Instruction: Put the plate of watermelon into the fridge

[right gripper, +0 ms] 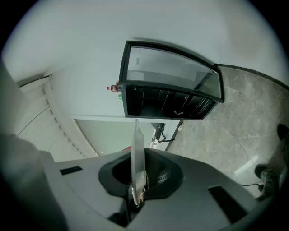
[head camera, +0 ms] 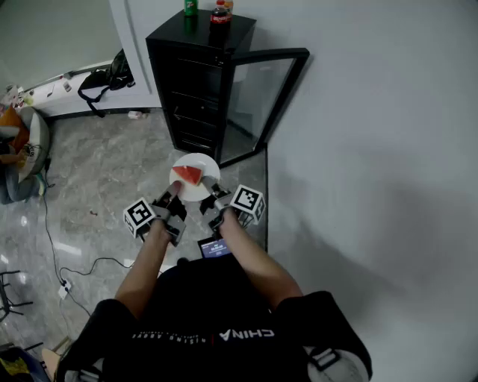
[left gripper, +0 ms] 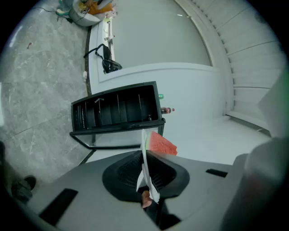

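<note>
A white plate carrying a red watermelon wedge is held in the air in front of a small black fridge. The fridge's glass door stands open to the right. My left gripper is shut on the plate's near-left rim, my right gripper on its near-right rim. In the left gripper view the plate shows edge-on between the jaws, with the watermelon just past it and the fridge beyond. The right gripper view shows the plate edge-on too, facing the open fridge.
Two bottles, green and dark red, stand on the fridge top. A black bag lies by the wall at left. A cable trails over the marble floor. A white wall fills the right side.
</note>
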Tool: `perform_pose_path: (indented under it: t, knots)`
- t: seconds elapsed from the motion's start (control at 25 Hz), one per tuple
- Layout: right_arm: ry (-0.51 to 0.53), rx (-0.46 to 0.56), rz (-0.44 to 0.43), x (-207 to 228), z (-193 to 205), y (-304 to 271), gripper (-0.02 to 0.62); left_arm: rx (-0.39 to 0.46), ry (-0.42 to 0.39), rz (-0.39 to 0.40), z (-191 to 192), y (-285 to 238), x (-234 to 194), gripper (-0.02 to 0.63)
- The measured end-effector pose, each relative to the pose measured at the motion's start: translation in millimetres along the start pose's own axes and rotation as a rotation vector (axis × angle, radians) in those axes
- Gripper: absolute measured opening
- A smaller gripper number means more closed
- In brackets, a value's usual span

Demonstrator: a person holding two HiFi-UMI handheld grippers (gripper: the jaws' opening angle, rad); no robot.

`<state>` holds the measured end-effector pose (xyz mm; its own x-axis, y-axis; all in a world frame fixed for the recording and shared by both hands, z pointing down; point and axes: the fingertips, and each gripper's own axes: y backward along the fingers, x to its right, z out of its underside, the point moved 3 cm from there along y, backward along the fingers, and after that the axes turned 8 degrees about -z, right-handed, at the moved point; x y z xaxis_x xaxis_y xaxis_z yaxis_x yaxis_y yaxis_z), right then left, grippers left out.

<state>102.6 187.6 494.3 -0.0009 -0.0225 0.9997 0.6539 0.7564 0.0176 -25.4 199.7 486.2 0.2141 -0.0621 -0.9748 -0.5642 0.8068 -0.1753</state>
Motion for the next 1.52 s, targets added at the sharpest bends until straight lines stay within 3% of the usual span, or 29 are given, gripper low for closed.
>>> perform_pose_path:
  t: [1.52]
  knots:
    - [-0.001,-0.019,0.007,12.0,-15.7,9.1,0.026,-0.014,0.02,0.02,14.1,-16.0,-10.5,0.037]
